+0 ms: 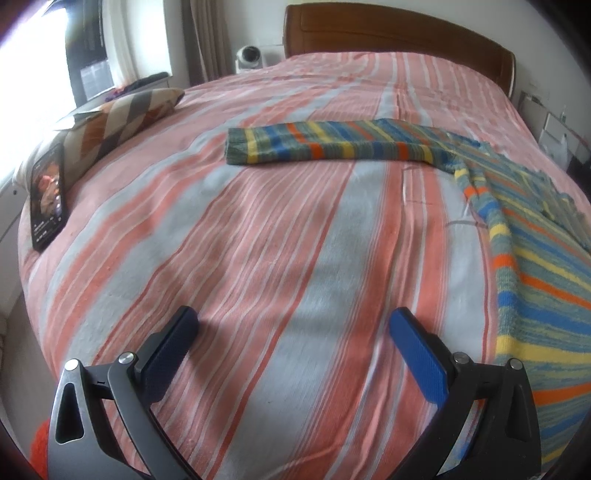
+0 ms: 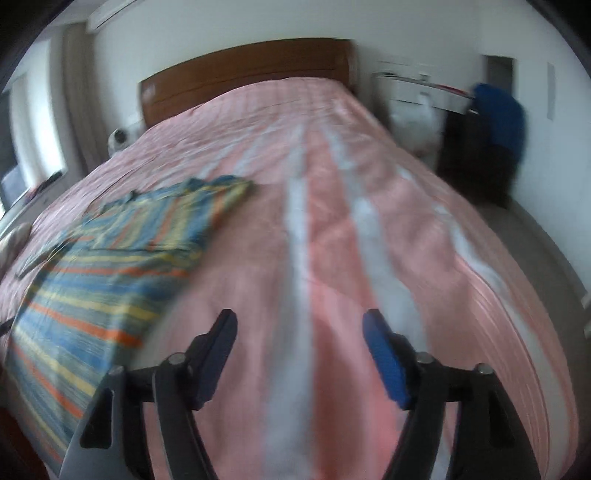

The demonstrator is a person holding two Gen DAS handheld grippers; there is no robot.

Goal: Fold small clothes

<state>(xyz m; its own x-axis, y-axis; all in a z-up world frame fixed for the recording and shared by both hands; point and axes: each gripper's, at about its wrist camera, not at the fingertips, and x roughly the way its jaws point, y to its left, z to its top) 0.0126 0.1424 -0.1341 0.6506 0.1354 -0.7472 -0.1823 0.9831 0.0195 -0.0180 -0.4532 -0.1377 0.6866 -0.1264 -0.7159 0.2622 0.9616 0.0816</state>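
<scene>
Fingers of the left gripper (image 1: 293, 325) stand spread over bare bedspread (image 1: 258, 240), holding nothing; a phone (image 1: 48, 199) lies far left; the striped sweater (image 1: 535, 277) lies at right, one sleeve across the upper centre; the right gripper (image 2: 299, 328) (blurred view) is spread and empty too; a shallow pinch could drag the knit askew.

Left wrist view: low over the pink-and-grey striped bedspread (image 1: 280, 236), facing the brown wooden headboard (image 1: 399, 33), sharp. Right wrist view: similar height, angled down, aimed more toward the bed's right side, motion-blurred. Both share bedspread, headboard and the blue, yellow and orange striped knitted garment (image 1: 535, 280), right in one, left in the other.
</scene>
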